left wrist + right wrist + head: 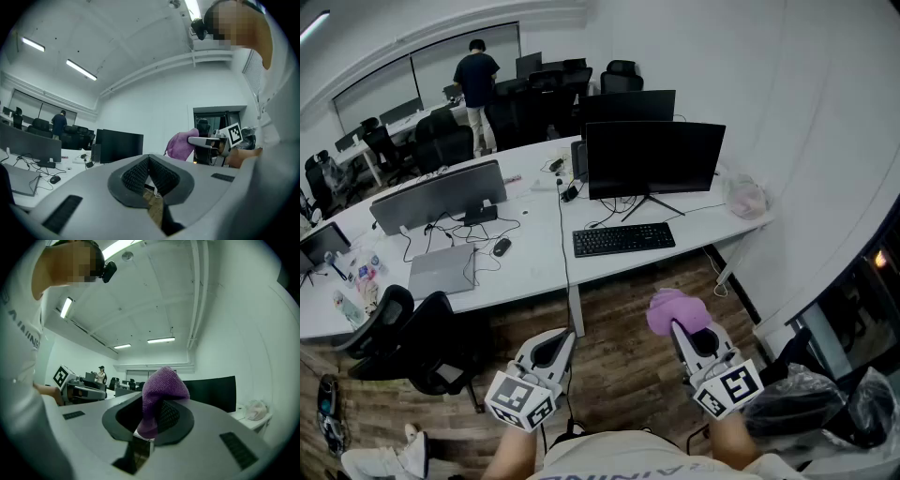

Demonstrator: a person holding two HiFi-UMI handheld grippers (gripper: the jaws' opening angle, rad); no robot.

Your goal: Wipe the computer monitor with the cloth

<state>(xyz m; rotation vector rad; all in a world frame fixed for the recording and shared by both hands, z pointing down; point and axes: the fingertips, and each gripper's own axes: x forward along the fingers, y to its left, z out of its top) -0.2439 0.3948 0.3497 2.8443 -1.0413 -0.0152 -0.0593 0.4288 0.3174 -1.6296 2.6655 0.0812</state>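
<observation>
The right gripper [152, 417] held the purple cloth [161, 385] tight between its fingers [172, 416], most likely so it was ready to rub the screen. The cloth looked soft and fuzzy, bunched in a lump that stuck out past the tips. It was well in front of the dark monitor [654, 157] and not touching it. The left gripper [149, 161], also well in front of the monitor, had its fingers [133, 177] pressed together on nothing, probably just waiting.
</observation>
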